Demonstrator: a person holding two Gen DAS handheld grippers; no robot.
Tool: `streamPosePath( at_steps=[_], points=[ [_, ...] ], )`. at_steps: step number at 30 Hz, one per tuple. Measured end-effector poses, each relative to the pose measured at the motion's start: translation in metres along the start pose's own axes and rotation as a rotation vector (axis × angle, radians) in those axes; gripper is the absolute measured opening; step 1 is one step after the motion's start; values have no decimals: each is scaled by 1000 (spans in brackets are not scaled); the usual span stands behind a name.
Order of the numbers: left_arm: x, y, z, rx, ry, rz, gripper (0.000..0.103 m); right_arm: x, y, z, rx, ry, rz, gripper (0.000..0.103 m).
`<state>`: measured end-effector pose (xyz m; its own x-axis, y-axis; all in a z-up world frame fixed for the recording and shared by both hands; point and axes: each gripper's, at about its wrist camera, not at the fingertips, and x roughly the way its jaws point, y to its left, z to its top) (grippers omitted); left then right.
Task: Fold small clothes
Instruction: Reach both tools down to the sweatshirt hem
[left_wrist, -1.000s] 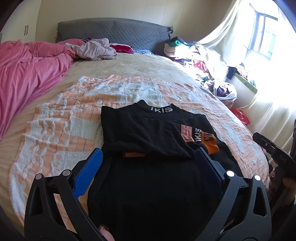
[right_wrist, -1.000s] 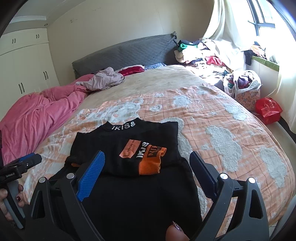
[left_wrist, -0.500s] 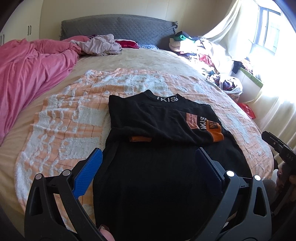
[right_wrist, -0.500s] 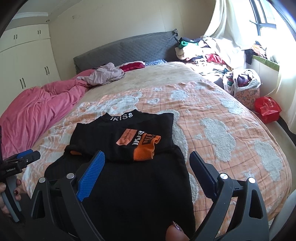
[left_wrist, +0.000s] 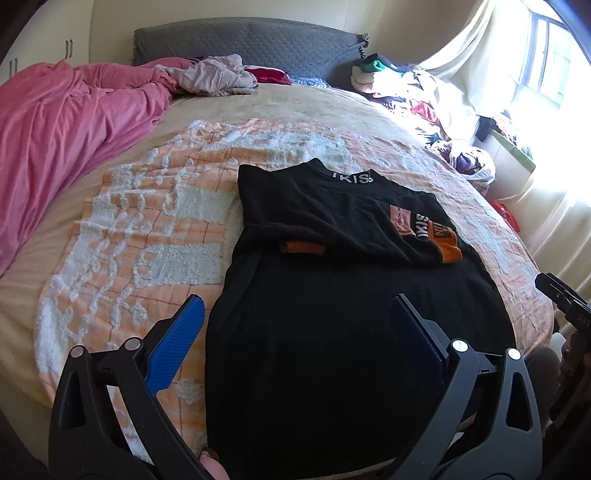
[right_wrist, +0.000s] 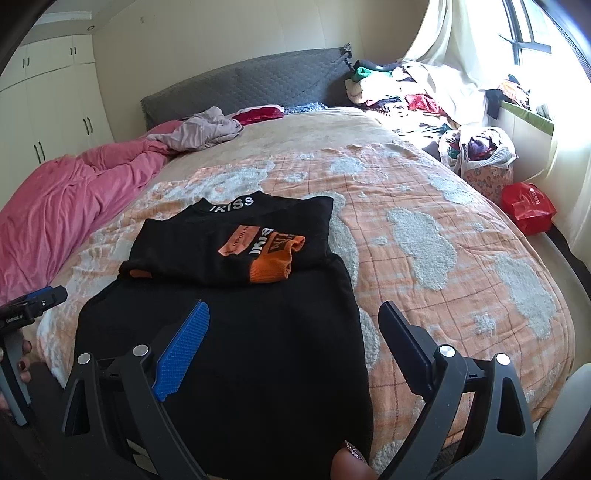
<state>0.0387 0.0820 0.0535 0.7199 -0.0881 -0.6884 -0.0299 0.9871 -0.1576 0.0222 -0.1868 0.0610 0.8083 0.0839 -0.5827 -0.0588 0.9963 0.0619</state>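
A black top (left_wrist: 332, 314) with orange cuffs and an "IKISS" collar lies flat on the orange and white blanket (left_wrist: 147, 240). Its sleeves are folded across the chest. It also shows in the right wrist view (right_wrist: 240, 332). My left gripper (left_wrist: 295, 328) is open and empty, held above the top's lower half near the bed's front edge. My right gripper (right_wrist: 293, 332) is open and empty over the top's lower right part. The right gripper's body shows at the right edge of the left wrist view (left_wrist: 565, 299). The left gripper's body shows at the left edge of the right wrist view (right_wrist: 33, 306).
A pink duvet (left_wrist: 66, 122) is bunched along the bed's left side. Loose clothes (left_wrist: 214, 75) lie by the grey headboard (left_wrist: 251, 40). A clothes pile (right_wrist: 402, 92), a full laundry bag (right_wrist: 480, 155) and a red bag (right_wrist: 528, 206) stand on the right, under the window.
Both grippers have drawn back toward the bed's front edge and risen a little. The top lies as before. Both grippers stay open.
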Motion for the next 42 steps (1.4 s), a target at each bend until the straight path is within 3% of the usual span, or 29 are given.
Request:
streamPosePath(
  at_steps=[13,37,42],
  points=[
    [-11,9,-10,-14,3,20,93,-4,0,-17,-25,41,10,92],
    [-12,39,-59,-34,113,88,93,3,-18,-62,-41,166,-15,92],
    [-8,43,-69,-45,149,61,93,5,-17,-69,-60,200,-11,92]
  ],
)
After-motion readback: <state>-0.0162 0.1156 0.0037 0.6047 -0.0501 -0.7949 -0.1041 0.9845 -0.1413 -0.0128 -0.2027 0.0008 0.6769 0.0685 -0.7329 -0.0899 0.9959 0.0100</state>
